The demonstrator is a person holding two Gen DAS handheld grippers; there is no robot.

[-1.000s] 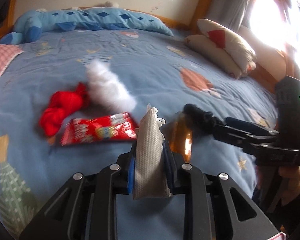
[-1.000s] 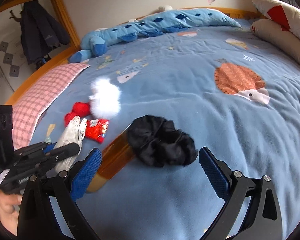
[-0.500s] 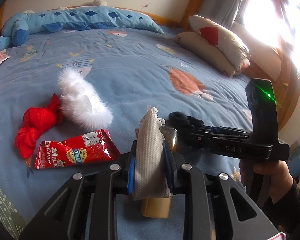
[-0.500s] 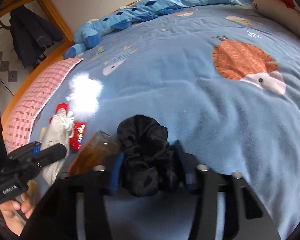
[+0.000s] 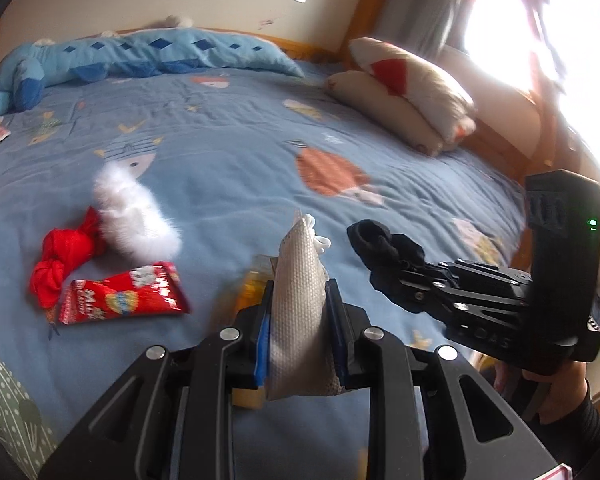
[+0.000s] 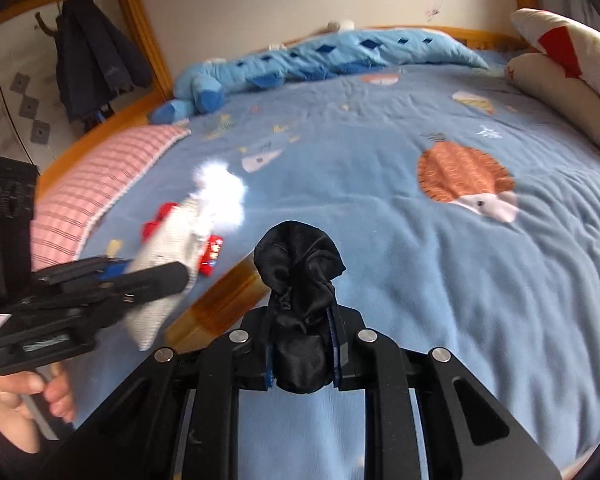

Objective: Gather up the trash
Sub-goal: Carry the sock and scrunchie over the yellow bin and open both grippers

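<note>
My left gripper (image 5: 298, 304) is shut on a grey sock (image 5: 298, 272) that stands up between its blue pads, off the bed. To its right my right gripper (image 5: 384, 268) carries a crumpled black cloth (image 5: 380, 240). In the right wrist view the right gripper (image 6: 300, 320) has its jaws closing, with the pads pressing on the black cloth (image 6: 296, 264), which hangs above the blue bedspread (image 6: 440, 280). A red candy wrapper (image 5: 120, 300), a red knotted cloth (image 5: 60, 256) and a white fluffy piece (image 5: 136, 216) lie on the bed at the left.
An amber-brown bottle (image 6: 220, 300) lies on the bedspread under the grippers. Cream pillows (image 5: 412, 92) sit at the right, a long blue plush (image 5: 140, 52) lies along the headboard, and a pink checked pillow (image 6: 100, 184) lies at the left edge. A dark coat (image 6: 96, 56) hangs beyond the wooden frame.
The right gripper's jaws came together around the black cloth and lifted it off the bed. Both grippers have moved up and back. The left gripper has kept its hold on the grey sock.
</note>
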